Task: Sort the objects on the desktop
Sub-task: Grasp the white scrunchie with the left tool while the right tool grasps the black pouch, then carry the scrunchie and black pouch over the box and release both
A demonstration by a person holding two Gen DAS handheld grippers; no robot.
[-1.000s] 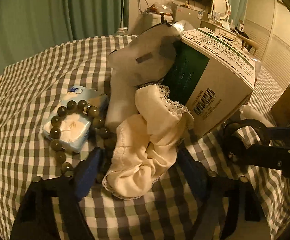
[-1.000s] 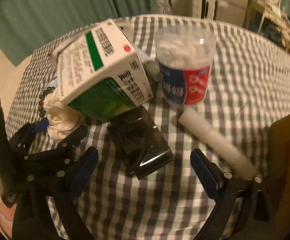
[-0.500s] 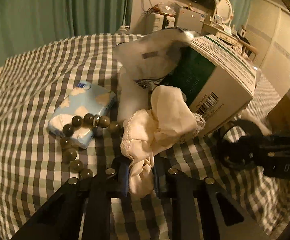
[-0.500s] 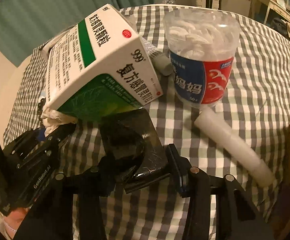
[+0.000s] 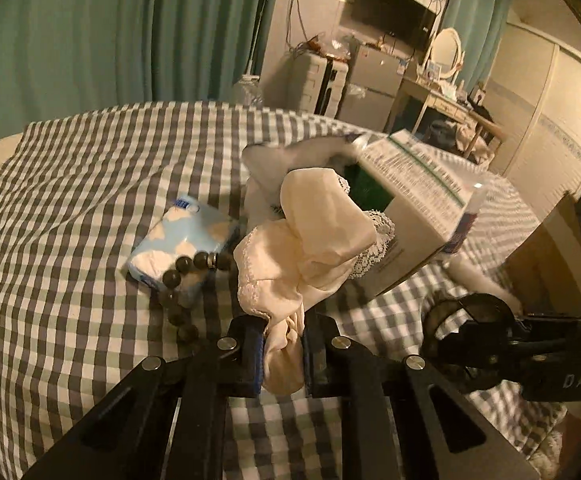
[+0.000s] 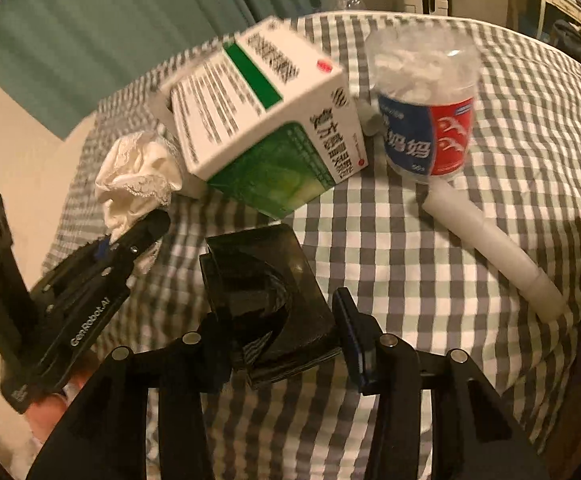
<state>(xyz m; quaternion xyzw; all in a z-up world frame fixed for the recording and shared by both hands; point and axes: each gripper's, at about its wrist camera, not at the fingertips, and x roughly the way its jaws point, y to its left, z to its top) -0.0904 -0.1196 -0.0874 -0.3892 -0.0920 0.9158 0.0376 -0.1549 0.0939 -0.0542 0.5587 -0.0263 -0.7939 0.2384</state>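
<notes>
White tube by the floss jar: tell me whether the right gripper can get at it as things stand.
Probably not yet: the right gripper is shut on the black packet. The white tube itself lies uncovered on the checked cloth.

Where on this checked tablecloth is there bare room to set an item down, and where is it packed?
Free: the wide checked tablecloth left of the blue-and-white tissue pack, and the cloth right of the clear floss-pick jar beyond the white plastic tube. Crowded: the middle, where cream lace-trimmed cloth, dark bead string and green-and-white medicine box press together.
</notes>
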